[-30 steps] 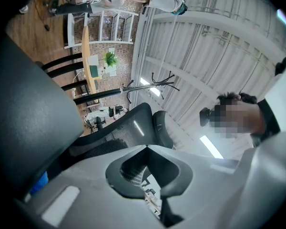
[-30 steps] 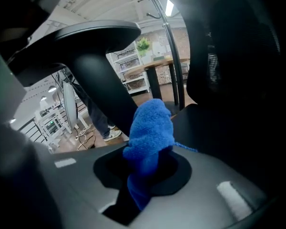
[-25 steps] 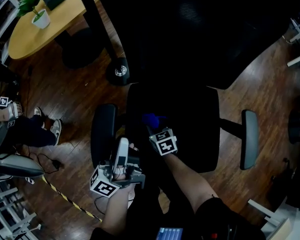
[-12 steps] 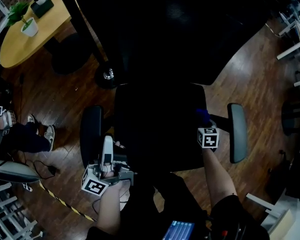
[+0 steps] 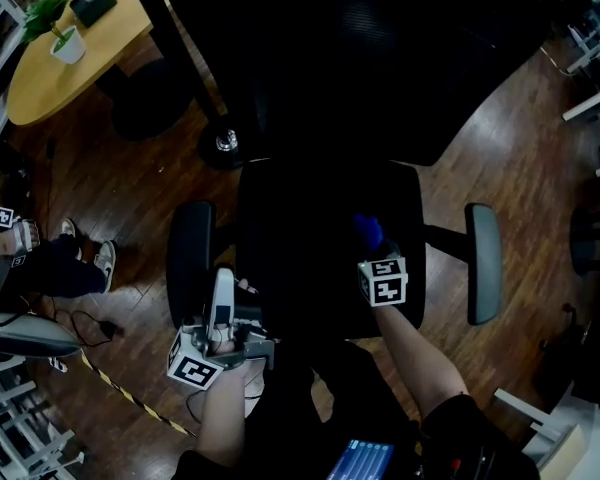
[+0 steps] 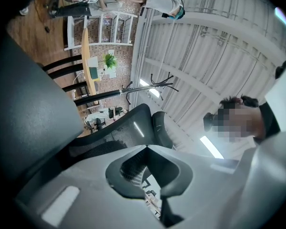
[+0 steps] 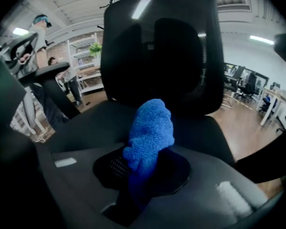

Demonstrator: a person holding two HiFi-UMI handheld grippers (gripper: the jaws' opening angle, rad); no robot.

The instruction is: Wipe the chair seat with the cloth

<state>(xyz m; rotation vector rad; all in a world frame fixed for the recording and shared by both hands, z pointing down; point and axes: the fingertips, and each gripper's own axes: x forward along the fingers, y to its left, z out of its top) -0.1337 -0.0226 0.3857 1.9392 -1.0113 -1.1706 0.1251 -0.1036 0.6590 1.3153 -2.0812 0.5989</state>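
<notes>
In the head view the right claw point(image 5: 368, 250) holds the blue cloth point(image 5: 367, 230) on the chair seat point(image 5: 300, 228), right of middle, while the left claw point(image 5: 223, 288) hangs clear beside the armrest point(image 5: 189, 263). The left gripper view shows its jaws pressed together on nothing. In the right gripper view the jaws pinch the bunched cloth, its free end leading, likely for wiping.

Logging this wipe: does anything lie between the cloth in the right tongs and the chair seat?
Nothing visible does. The right tongs, shut on the blue cloth, sit over the chair seat, whose dark surface looks bare up to the backrest.
</notes>
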